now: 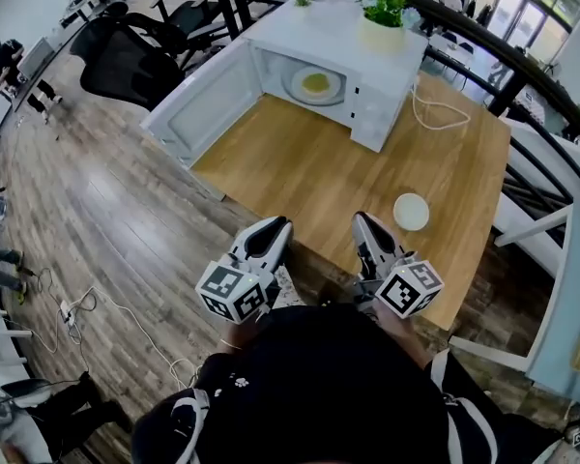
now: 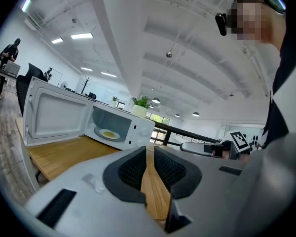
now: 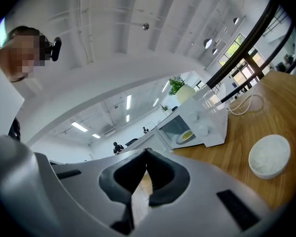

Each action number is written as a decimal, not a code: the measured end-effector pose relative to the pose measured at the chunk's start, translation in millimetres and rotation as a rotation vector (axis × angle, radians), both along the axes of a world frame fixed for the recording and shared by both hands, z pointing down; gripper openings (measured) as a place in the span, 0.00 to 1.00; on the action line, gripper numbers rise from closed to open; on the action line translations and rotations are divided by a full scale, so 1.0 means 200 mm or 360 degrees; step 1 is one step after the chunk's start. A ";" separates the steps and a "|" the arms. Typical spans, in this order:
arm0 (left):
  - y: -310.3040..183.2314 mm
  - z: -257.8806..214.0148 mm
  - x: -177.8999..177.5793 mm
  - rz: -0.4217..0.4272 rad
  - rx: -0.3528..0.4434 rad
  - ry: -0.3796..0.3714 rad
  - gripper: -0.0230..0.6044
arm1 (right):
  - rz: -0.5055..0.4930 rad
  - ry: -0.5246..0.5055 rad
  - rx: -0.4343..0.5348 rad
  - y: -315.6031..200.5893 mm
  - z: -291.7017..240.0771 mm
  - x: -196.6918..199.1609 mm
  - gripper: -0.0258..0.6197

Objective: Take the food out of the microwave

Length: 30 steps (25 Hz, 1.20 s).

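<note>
at the near edge of the wooden worktop [image 1: 319,172], both claws point roughly level toward the microwave [image 1: 377,85] and are well apart from it. the left claw [image 1: 275,226] has its jaws pressed together with nothing between them. the right claw [image 1: 363,222] is likewise closed and empty, its tips meeting. the microwave stands at the far end of the worktop, its door [image 1: 198,104] swung wide open to the left. inside the open cavity lies the plate of food [image 1: 316,84], a pale round plate with a yellow patch in its middle, untouched. a potted plant [image 1: 385,13] sits on top of the microwave. a small white bowl [image 1: 411,211] rests on the worktop just ahead of the right claw and to its right. a white cable [image 1: 443,112] loops on the worktop by the microwave's right side.
</note>
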<state>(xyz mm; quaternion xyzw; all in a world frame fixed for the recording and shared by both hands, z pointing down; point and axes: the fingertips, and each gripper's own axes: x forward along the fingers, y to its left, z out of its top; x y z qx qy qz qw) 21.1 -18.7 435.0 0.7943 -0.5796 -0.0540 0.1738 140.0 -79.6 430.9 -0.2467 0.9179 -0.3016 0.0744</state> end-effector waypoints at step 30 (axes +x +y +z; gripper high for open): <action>-1.21 0.02 -0.69 0.0435 0.0001 -0.0166 0.19 | 0.0448 0.0227 0.0050 -0.84 -0.01 -0.57 0.14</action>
